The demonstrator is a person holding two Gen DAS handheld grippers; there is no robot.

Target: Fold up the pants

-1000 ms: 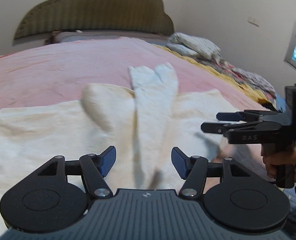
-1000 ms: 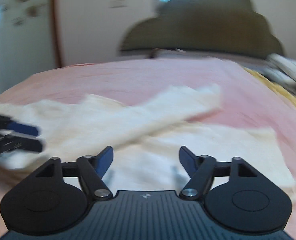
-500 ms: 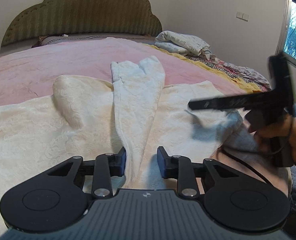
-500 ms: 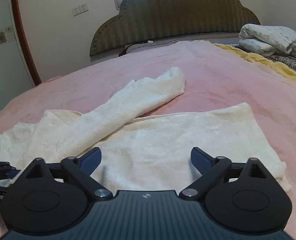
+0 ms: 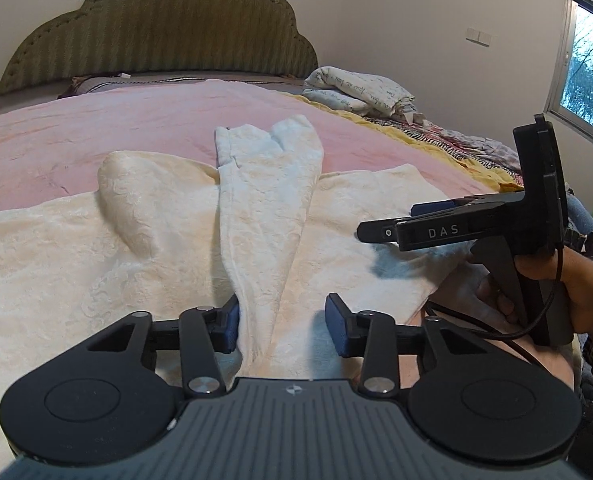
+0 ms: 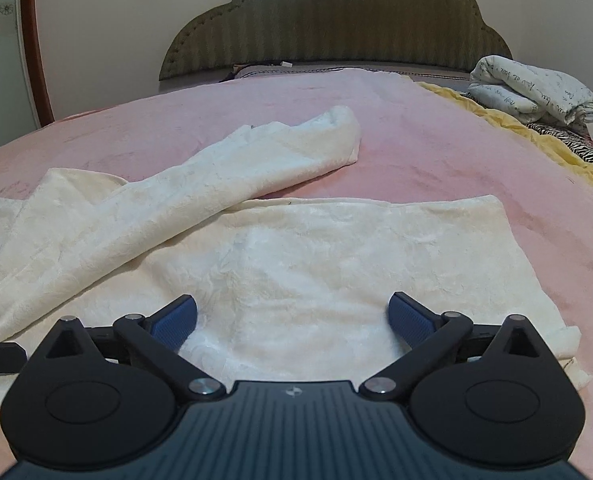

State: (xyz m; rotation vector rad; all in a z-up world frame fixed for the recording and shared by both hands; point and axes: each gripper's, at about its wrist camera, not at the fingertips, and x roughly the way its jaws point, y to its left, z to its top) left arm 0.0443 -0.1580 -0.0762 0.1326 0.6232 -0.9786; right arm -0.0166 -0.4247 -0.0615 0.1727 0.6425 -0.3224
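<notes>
**Cream pants spread on the pink bed, both tools parted**

The pants [image 5: 148, 248] lie flat across the near part of the bed [image 5: 96, 132], on its pink cover. In the left wrist view one leg [image 5: 268, 200] runs from 6 o'clock up toward 12 o'clock, laid over the wider cream cloth, and its cuff ends on the pink cover. A rounded fold of cloth stands up at about 10 o'clock from that leg.

The left tool [image 5: 282, 330] sits low over the near end of the leg. Its blue pads [image 5: 230, 328] are apart; the left-side pad touches the edge of the leg, while the other pad stands clear of it, so nothing is clamped.

The right tool [image 5: 388, 232] shows at 3 o'clock in the left wrist view, seen side-on above the right edge of the pants, gripped by the right hand [image 5: 568, 280]. In its own view the right tool [image 6: 292, 320] has its pads spread wide, hovering over the broad flat part of the pants [image 6: 336, 264] with nothing between them. From there the leg [image 6: 200, 188] slants from 9 o'clock up toward 12 o'clock.

The green padded headboard [image 6: 336, 16] stands at 12 o'clock. A rolled printed quilt [image 6: 536, 88] lies at 2 o'clock on the far side of the bed, beside a yellow blanket [image 6: 536, 140]. A window [image 5: 588, 80] shows at 2 o'clock in the left wrist view.
</notes>
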